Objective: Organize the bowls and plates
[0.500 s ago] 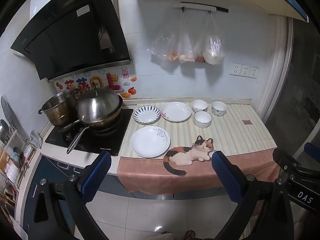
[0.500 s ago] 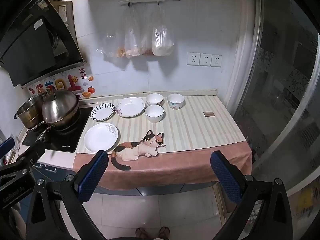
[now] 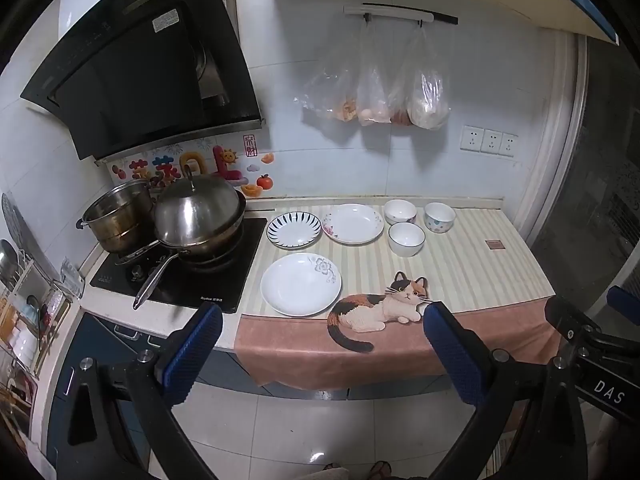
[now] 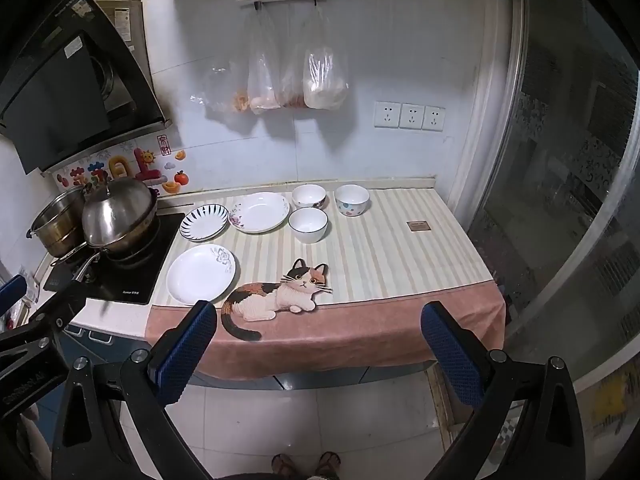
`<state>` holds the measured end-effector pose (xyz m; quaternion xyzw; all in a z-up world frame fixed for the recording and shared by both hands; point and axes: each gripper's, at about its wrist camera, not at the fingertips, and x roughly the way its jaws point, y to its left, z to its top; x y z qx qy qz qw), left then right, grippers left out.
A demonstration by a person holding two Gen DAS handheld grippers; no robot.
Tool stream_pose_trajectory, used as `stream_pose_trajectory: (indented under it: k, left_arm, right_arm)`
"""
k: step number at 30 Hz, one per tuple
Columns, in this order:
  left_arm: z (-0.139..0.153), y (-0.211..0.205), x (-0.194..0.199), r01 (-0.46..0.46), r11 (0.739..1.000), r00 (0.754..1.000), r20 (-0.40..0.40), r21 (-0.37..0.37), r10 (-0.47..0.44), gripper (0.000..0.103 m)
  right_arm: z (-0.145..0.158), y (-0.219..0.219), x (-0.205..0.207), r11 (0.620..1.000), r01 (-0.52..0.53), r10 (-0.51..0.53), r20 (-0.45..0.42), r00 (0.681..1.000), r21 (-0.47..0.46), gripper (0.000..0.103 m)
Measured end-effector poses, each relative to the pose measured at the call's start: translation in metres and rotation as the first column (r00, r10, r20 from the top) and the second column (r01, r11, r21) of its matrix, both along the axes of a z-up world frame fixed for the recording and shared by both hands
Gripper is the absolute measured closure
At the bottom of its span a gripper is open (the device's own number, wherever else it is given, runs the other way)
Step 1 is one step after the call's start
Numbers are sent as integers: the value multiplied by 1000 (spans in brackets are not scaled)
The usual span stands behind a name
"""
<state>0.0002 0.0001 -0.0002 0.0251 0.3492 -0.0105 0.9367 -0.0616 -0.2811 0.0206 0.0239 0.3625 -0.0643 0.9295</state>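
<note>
Three plates lie on the striped counter cloth: a white plate with a grey flower nearest, a blue-striped plate behind it, and a floral-rimmed plate to its right. Three bowls stand at the back: a white one, a floral one and a dotted one. My left gripper and right gripper are both open and empty, held off the counter's front edge.
A lidded steel wok and a steel pot sit on the black cooktop at left. A range hood hangs above. Plastic bags hang on the wall. A cat picture marks the cloth's front. A rack stands far left.
</note>
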Motion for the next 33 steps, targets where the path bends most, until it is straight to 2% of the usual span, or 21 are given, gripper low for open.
stream_pose_trajectory:
  k: [15, 33]
  left_arm:
    - [0, 2, 0, -1, 1000, 1000, 4, 1, 1, 0]
    - [-1, 5, 0, -3, 1000, 1000, 8, 0, 3, 0]
  right_arm:
    - [-12, -1, 3, 1000, -8, 8, 6, 1000, 17, 0]
    - [-2, 5, -1, 1000, -14, 13, 9, 1000, 28, 0]
